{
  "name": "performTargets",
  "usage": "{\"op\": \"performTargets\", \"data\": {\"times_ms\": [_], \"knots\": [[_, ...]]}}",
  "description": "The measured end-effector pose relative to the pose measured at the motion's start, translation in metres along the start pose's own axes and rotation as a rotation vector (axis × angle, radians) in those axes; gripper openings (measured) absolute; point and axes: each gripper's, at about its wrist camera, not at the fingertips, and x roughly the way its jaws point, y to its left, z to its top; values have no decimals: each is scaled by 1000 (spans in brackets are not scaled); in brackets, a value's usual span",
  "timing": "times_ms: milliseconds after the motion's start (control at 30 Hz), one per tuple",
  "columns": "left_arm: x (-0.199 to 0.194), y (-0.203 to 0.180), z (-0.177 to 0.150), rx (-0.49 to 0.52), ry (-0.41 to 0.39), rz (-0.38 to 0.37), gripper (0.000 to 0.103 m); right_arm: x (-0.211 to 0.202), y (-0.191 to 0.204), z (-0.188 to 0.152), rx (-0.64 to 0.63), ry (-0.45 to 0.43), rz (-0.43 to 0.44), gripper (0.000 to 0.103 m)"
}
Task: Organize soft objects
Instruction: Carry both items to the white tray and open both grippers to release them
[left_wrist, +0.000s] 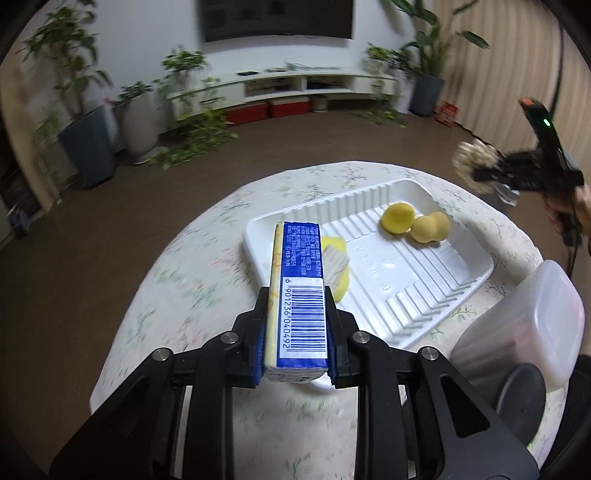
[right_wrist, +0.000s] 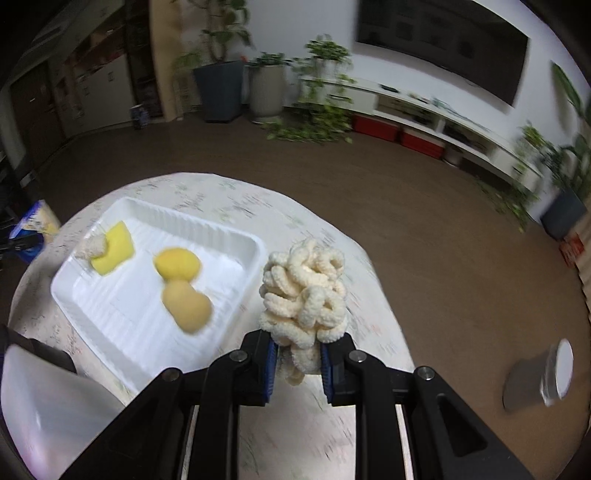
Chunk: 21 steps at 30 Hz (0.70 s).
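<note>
My left gripper (left_wrist: 297, 332) is shut on a blue tissue pack (left_wrist: 297, 280) with a barcode, held above the near left corner of the white ribbed tray (left_wrist: 424, 288). In the tray lie a yellow ball (left_wrist: 397, 218), a tan double ball (left_wrist: 430, 228) and a yellow sponge with a fluffy white piece (left_wrist: 338, 262). My right gripper (right_wrist: 297, 363) is shut on a cream chenille scrubber (right_wrist: 306, 295), held above the table just right of the tray (right_wrist: 122, 332). The right gripper also shows in the left wrist view (left_wrist: 491, 173), raised at the far right.
The round table has a floral cloth (left_wrist: 207, 295). A translucent plastic container (left_wrist: 532, 321) stands at the table's near right edge. A grey cup-like object (right_wrist: 543, 376) lies on the brown floor. Potted plants and a low TV shelf line the far wall.
</note>
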Motion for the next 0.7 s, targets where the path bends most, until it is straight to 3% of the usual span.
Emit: {"op": "performTargets", "data": {"times_ms": [167,333,700], "knots": [[21,-18,15,80,-5,-93,22,23,32,24,-115,9,54,21],[36,-39,17,167,7,-162,22,39,74,37,-209,5,181,22],[63,-60,16,260,48,-198,24,58,116,29,-371,57,364,22]]}}
